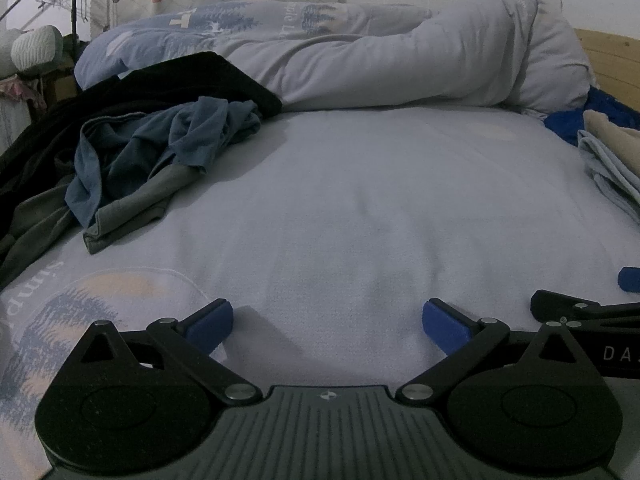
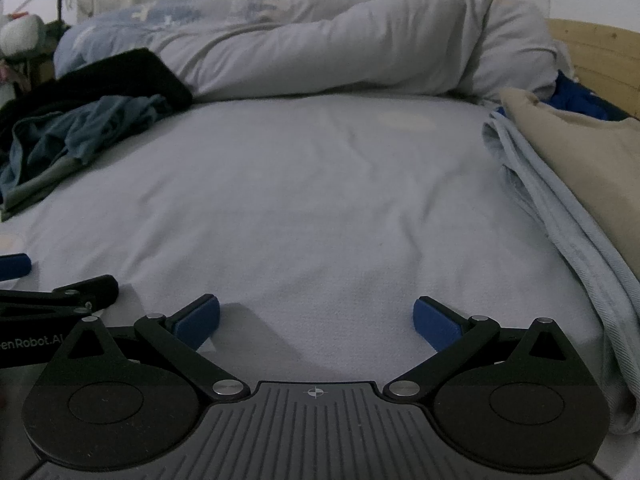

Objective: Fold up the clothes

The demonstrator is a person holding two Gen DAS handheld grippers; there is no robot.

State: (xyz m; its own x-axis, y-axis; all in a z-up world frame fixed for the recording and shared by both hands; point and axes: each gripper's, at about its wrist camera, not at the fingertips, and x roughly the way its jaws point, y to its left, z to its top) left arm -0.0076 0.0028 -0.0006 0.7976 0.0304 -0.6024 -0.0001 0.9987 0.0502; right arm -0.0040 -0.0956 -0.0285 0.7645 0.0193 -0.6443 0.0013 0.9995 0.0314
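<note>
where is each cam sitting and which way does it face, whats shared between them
Left wrist: sits on the left gripper, low over the bed sheet, facing the rolled duvet; its blue pads spread open, the right gripper's tip at the right edge.
Right wrist: sits on the right gripper, facing the same way; open pads, folded stack to the right.
Shared: sheet, duvet, the crumpled blue garment on the left.

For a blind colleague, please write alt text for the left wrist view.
The left gripper is open and empty, low over a pale bed sheet. A heap of unfolded clothes, blue, grey and black, lies at the left, a rolled duvet behind, and folded items at the right edge.
</note>
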